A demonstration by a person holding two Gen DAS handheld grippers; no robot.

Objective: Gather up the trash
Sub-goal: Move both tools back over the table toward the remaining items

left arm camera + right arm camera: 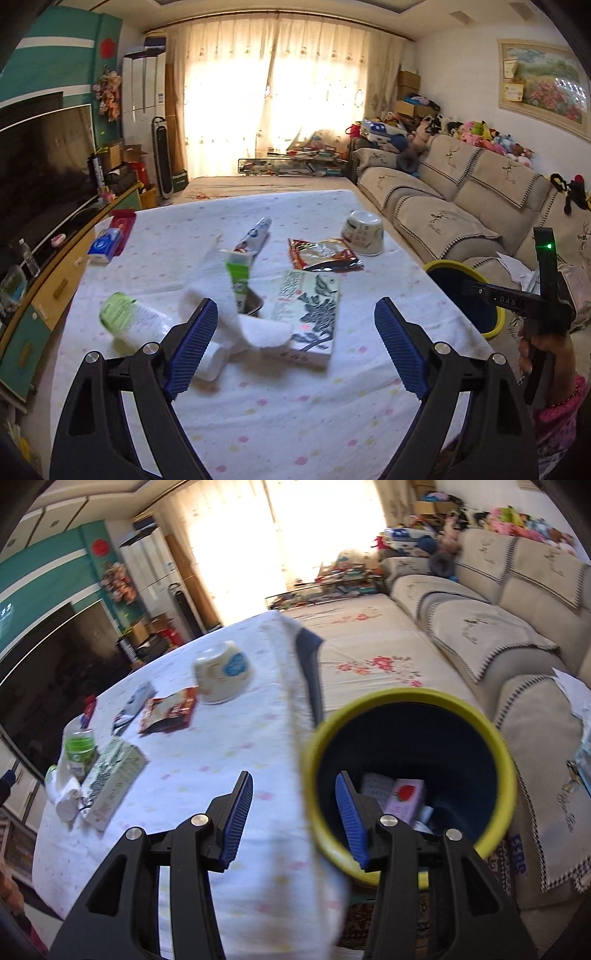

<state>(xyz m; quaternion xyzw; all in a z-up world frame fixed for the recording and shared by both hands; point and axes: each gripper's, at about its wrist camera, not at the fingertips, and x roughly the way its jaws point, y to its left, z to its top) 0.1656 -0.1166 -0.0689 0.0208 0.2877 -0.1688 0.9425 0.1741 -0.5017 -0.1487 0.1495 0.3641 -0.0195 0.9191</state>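
Your left gripper [295, 328] spread wide, empty, above table [258, 417]. Your right gripper [293, 812] also apart, empty, one finger over table edge, other over bin [506, 775] rim. Bin beside table, carton [404, 797] inside. Just past left fingers: towel [229, 295], box [310, 314], bottle [129, 317]. Farther: green tube [238, 277], red wrapper [321, 254], overturned bowl [364, 232].

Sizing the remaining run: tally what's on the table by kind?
Bottles/tubes: 2, green-capped bottle, toothpaste tube
Wrappers: 1, red foil wrapper
Boxes/packs: 2, patterned box, blue pack
Bowls: 1, overturned bowl
Cloths: 1, white towel
Total: 7
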